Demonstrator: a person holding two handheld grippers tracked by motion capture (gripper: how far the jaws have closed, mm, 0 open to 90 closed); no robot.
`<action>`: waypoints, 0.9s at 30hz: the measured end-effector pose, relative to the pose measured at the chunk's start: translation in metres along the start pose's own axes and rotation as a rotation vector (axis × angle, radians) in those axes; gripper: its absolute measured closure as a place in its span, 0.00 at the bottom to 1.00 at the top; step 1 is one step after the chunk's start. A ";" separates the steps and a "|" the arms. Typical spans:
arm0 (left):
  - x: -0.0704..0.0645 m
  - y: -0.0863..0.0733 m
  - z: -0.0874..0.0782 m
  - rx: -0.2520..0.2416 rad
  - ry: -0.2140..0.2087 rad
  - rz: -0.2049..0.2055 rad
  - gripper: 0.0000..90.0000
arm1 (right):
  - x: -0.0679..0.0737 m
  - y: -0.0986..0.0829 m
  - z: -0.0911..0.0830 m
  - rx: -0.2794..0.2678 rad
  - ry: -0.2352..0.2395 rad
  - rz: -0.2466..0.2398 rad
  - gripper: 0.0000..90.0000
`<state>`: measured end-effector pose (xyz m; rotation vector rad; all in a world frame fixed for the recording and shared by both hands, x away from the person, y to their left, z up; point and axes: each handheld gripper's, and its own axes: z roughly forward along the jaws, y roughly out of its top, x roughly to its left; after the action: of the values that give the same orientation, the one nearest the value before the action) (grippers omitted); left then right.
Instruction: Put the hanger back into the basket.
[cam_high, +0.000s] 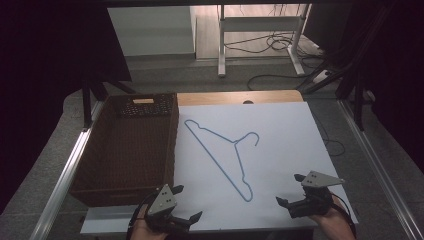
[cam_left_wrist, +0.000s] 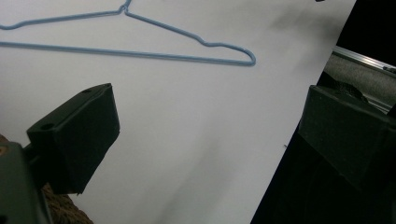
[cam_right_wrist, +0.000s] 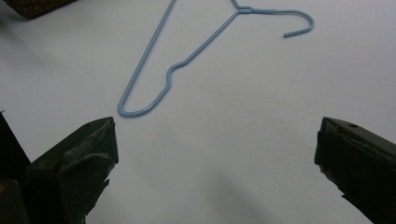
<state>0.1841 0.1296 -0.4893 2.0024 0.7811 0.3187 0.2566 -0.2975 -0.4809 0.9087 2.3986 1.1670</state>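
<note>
Thin blue wire hanger (cam_high: 223, 156) flat mid-counter (cam_high: 280, 125), hook toward far side; bare room around, basket (cam_high: 131, 145) left. Left hand-held gripper (cam_high: 186, 203) and right hand-held gripper (cam_high: 290, 189) both open, near edge.

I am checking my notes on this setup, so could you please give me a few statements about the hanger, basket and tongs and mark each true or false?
1. The blue hanger lies flat on the white table. True.
2. The hanger is inside the brown basket. False: it lies on the table, to the right of the basket.
3. The left tongs are open and hold nothing. True.
4. The right tongs are shut on the hanger. False: their jaws stand wide apart, short of the hanger's end.
</note>
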 end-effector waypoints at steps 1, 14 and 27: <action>0.000 0.000 0.000 0.002 0.001 0.001 0.06 | 0.000 0.000 0.000 0.000 0.000 0.000 0.00; -0.001 0.000 0.001 0.004 0.001 0.003 0.06 | 0.004 0.003 0.002 0.009 0.014 -0.010 0.00; -0.001 0.000 0.001 0.004 -0.004 0.003 0.06 | 0.005 0.009 0.008 0.022 0.001 -0.048 0.00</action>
<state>0.1840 0.1286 -0.4896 2.0071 0.7770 0.3155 0.2604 -0.2852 -0.4788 0.8526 2.4244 1.1265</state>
